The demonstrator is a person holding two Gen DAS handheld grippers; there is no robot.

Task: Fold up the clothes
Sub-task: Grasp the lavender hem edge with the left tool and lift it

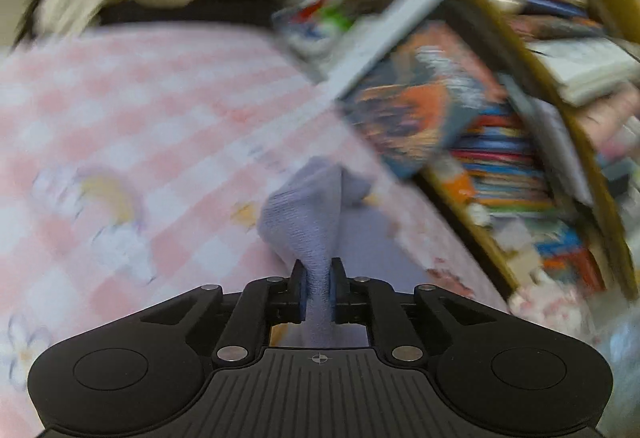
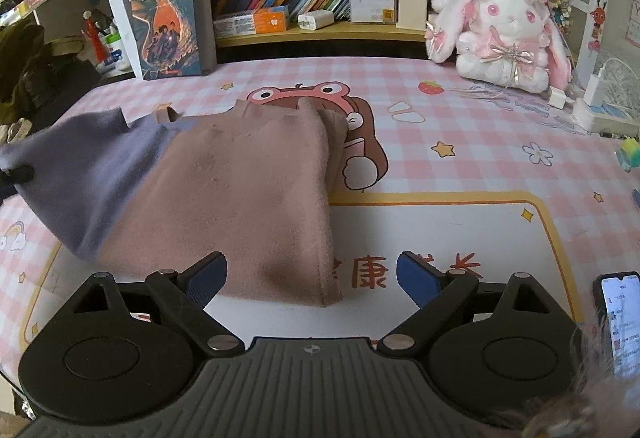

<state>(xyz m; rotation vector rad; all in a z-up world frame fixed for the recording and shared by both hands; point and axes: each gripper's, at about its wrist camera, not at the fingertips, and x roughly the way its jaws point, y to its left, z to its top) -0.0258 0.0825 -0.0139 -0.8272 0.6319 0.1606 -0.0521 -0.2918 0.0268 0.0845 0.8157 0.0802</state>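
Observation:
A pink and purple garment (image 2: pixel 224 189) lies partly folded on the pink checked desk mat (image 2: pixel 460 173). Its purple part (image 2: pixel 80 173) is lifted at the left edge of the right wrist view. My left gripper (image 1: pixel 319 278) is shut on that purple cloth (image 1: pixel 308 213) and holds it above the mat; this view is blurred by motion. A dark bit of the left gripper (image 2: pixel 16 175) shows at the purple cloth's edge in the right wrist view. My right gripper (image 2: pixel 312 270) is open and empty, just in front of the garment's near pink edge.
A bookshelf (image 2: pixel 320 33) full of books runs along the back. A Harry Potter book (image 2: pixel 168 17) stands at the back left. A white plush rabbit (image 2: pixel 504 33) sits at the back right, with chargers (image 2: pixel 596 93) beside it. A phone (image 2: pixel 620 322) lies at the near right.

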